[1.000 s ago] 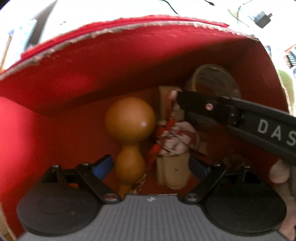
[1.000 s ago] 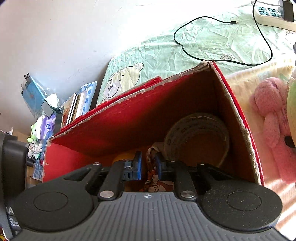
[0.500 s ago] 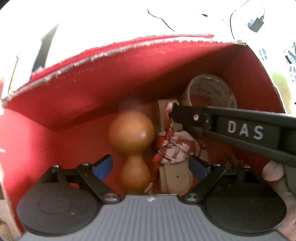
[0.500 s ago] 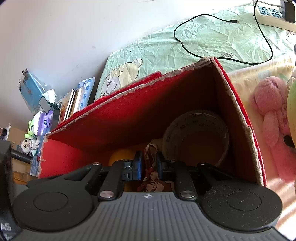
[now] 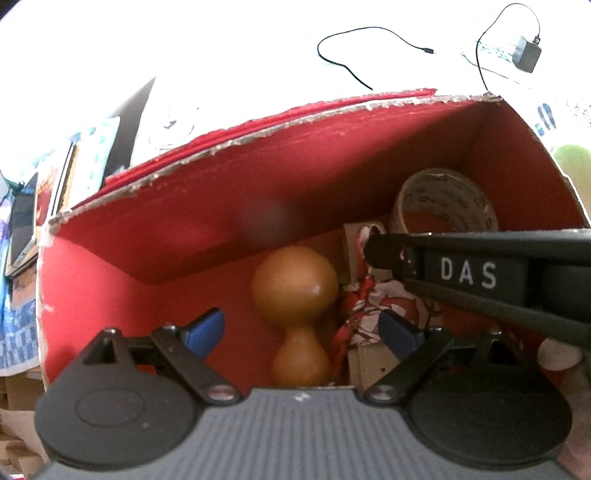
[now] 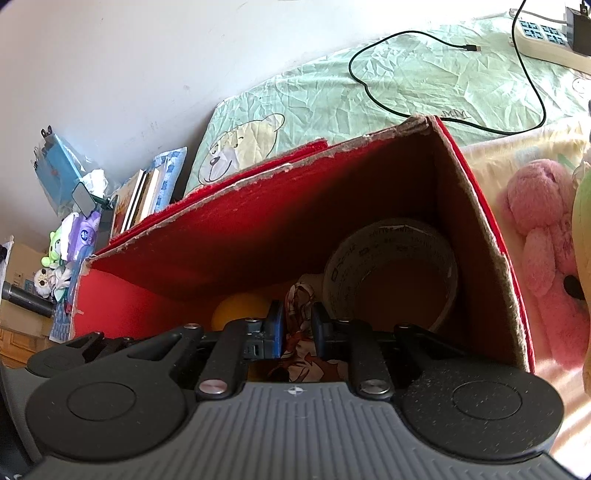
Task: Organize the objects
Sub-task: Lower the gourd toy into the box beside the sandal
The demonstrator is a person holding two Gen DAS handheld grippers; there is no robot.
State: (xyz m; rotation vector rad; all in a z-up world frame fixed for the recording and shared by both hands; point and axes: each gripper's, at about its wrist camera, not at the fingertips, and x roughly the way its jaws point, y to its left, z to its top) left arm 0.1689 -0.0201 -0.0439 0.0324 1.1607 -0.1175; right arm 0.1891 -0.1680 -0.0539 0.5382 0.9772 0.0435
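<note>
A red cardboard box [image 6: 229, 236] with a ragged, torn upper rim stood open on the bed, and both grippers reached into it. Inside, at the right rear corner, a roll of clear packing tape [image 6: 391, 269] leaned on edge against the wall, its printed core facing out. Left of it lay a smooth brown gourd [image 5: 295, 295], waisted like a figure eight, the larger bulb toward the back; in the right wrist view only a yellow-orange patch of it [image 6: 236, 314] showed past the fingers. Between gourd and tape sat a tan cardboard piece [image 5: 369, 365] with a red-and-white patterned cloth [image 5: 369, 310] on it.

The cloth was crumpled and twisted, white with red and dark markings, one end rising in a narrow strip. The right gripper [image 6: 297, 328] was clamped on that cloth, its blue-padded fingers drawn close with fabric pinched between them; from the left wrist view its black body, lettered "DAS", crossed in from the right with its tip [image 5: 373, 251] at the upper end of the cloth. The left gripper [image 5: 301, 328] hung just above the gourd with its fingers spread wide and nothing between them.

Outside the box lay a pale green sheet with a bear print [image 6: 240, 151], a black cable [image 6: 369, 92], a power strip [image 6: 539, 33], a pink plush toy [image 6: 543, 236] to the right, and books [image 6: 140, 199] at the left.
</note>
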